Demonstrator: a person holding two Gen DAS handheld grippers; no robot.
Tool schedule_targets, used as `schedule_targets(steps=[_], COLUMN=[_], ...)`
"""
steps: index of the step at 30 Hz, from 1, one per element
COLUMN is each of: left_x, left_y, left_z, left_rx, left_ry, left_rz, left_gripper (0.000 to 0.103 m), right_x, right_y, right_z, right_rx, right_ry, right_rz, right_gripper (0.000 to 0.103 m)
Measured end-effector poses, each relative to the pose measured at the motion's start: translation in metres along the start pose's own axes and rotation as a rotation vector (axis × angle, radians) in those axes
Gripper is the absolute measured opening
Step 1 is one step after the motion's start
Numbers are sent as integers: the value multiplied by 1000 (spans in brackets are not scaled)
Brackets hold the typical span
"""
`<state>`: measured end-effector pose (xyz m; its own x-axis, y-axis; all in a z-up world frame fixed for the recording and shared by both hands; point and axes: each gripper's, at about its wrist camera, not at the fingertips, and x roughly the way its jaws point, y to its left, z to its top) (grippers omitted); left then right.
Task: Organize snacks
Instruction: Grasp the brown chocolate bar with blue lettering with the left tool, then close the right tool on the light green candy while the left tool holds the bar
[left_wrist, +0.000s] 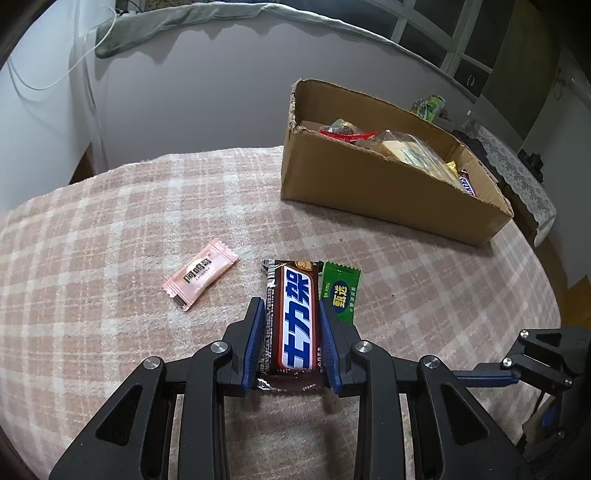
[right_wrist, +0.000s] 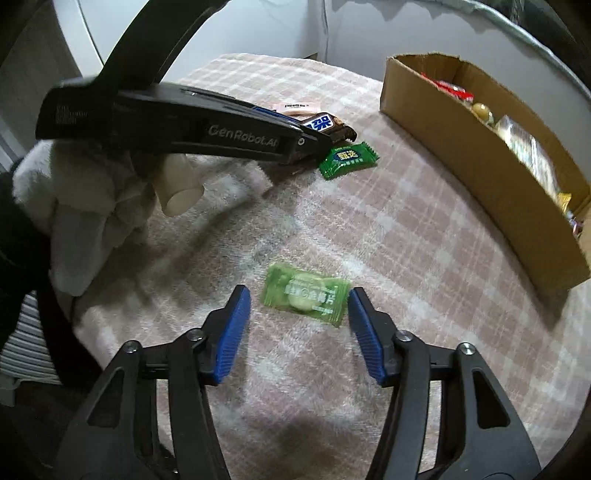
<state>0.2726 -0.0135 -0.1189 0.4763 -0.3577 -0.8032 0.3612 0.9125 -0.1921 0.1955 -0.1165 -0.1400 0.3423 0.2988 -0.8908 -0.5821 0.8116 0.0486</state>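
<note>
Two claws work your snack table: the left claw (left_wrist: 291, 325) clamps the chocolate bar (left_wrist: 295, 317) for boxing, while the right claw (right_wrist: 299, 321), apart, straddles a pale green candy (right_wrist: 306, 297) near the cardboard box (right_wrist: 461, 162).

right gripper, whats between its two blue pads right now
In the right wrist view, a pale green candy packet lies on the plaid cloth between the right gripper pads, near the right-hand one; the pads are not pressing on it.
</note>
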Motion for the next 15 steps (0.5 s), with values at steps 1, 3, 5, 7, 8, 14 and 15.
schedule_targets(steps=[1,3,5,7,8,14,15], left_x=[1,1,2,2,1,-5,-6], left_y=[-1,-3,-4,-4,-4,3,4], left_z=[0,0,0,-1,-2,-8,-9], left_rx=[2,10,15,20,21,-1,-6], left_ry=[-2,-6,-12,-15,-16,-25,-26], left_rz=[5,17,25,30,30,36,34], left_gripper=[28,28,28,27,27,27,27], right_x=[0,0,0,1,1,-4,-5], right_y=[0,-2,-4,-5,-5,-9,-10], right_z=[0,1,2,4,5,0,-1], right_rx=[-4,-1,-1,-3,-6,11,16], right_ry=[-2,-5,-8,-9,-10,-27,-30], right_rz=[-10,-18,-22,-26,-29,-15,-12], right_gripper=[51,46,41,39,38,34,33])
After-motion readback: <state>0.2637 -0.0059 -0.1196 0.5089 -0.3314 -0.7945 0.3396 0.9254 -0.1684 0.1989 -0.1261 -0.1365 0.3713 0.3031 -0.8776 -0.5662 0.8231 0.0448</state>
